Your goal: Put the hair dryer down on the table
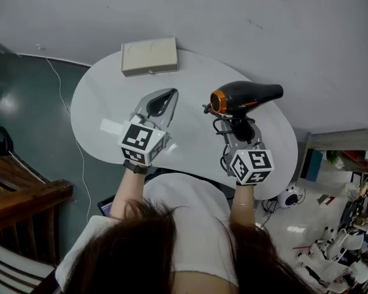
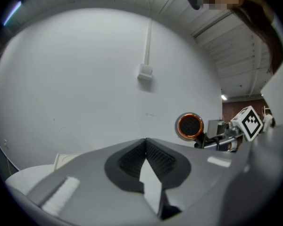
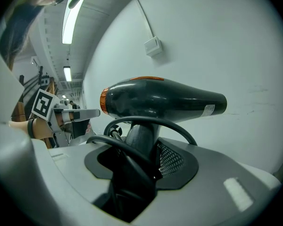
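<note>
A black hair dryer (image 1: 245, 97) with an orange rear ring hangs above the right part of the white oval table (image 1: 104, 103), barrel level and nozzle pointing right. My right gripper (image 1: 240, 129) is shut on its handle from below. In the right gripper view the hair dryer (image 3: 165, 100) fills the middle, its handle sits between the right gripper (image 3: 142, 147) pads, and its black cord (image 3: 153, 121) loops across the jaws. My left gripper (image 1: 164, 98) hovers over the table's middle, shut with nothing held. In the left gripper view the left gripper (image 2: 145, 142) tips meet, and the hair dryer (image 2: 189, 126) shows its orange ring at the right.
A flat beige box (image 1: 149, 56) lies at the table's far edge. A thin white cable (image 1: 64, 103) runs over the dark floor at the left, near wooden furniture (image 1: 18, 195). Shelves and clutter (image 1: 343, 225) stand on the floor at the right.
</note>
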Tool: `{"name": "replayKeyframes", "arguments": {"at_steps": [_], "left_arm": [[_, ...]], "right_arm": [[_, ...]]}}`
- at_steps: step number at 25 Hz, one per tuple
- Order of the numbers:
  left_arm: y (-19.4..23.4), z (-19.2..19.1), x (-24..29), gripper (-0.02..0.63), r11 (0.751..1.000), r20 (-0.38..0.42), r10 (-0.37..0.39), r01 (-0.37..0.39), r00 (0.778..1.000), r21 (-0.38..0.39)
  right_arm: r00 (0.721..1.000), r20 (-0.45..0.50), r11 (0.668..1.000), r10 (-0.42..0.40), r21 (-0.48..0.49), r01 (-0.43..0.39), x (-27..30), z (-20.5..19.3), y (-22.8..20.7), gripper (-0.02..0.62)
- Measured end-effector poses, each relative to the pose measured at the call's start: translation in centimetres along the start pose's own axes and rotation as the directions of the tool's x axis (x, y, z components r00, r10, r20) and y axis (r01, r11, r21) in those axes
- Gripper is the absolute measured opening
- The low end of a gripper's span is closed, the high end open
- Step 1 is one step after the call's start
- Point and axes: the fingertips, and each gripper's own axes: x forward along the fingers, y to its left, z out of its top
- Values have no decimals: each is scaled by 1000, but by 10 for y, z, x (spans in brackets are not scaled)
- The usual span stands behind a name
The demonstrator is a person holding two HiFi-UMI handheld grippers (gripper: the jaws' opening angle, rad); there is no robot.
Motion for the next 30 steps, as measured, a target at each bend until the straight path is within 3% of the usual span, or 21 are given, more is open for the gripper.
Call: {"name": "replayKeyframes", "arguments": {"at_steps": [16, 30], "left_arm": [[19, -21, -7, 58, 1000, -44, -9, 9, 999, -18], [31, -63, -2, 58, 996, -109, -15, 6, 994, -85]], "right_arm": [[990, -133, 997, 42, -66, -51, 26, -36, 19, 192], [944, -317, 984, 93, -113, -135, 65, -113, 34, 192]]}}
